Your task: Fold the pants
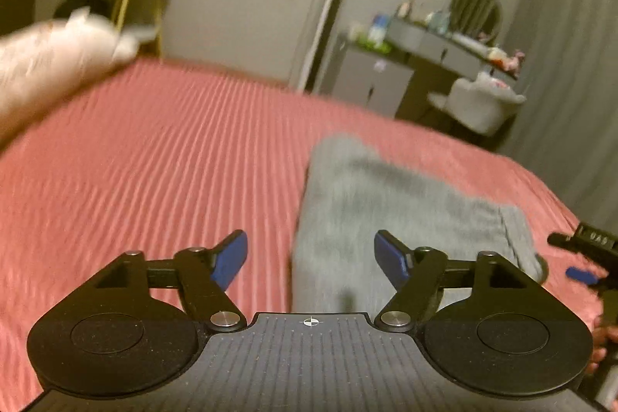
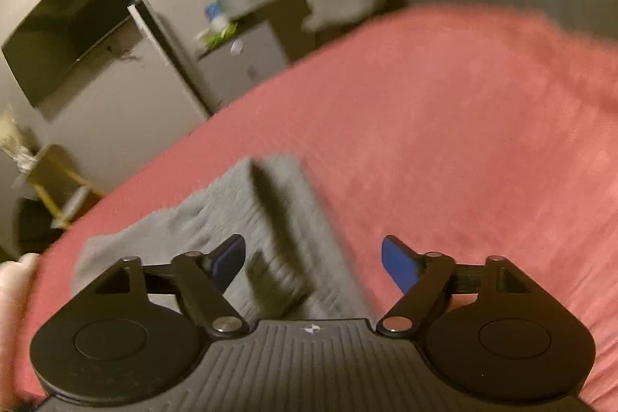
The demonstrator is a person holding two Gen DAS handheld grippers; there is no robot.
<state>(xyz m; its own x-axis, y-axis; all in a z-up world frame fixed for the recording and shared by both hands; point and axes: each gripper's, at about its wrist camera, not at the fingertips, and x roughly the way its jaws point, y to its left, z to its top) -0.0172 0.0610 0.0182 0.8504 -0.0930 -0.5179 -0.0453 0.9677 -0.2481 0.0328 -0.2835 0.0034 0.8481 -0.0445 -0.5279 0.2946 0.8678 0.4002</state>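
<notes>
Grey pants (image 1: 390,203) lie folded into a compact rectangle on the pink ribbed bedspread (image 1: 162,157). My left gripper (image 1: 311,259) hovers above their near left part, jaws wide apart, nothing between the blue pads. At the right edge of the left wrist view the other gripper shows as a black body with a blue pad (image 1: 579,275). In the right wrist view the same grey pants (image 2: 216,219) lie below and left, a dark fold line across them. My right gripper (image 2: 313,267) is open over their right edge, holding nothing. Both views are motion-blurred.
A pale pillow (image 1: 46,64) lies at the bed's far left. Beyond the bed stand a grey cabinet (image 1: 370,80), a cluttered shelf with a round mirror (image 1: 475,10), a pale chair (image 1: 479,103) and a wall-mounted dark screen (image 2: 65,26). A curtain (image 1: 571,64) hangs at the right.
</notes>
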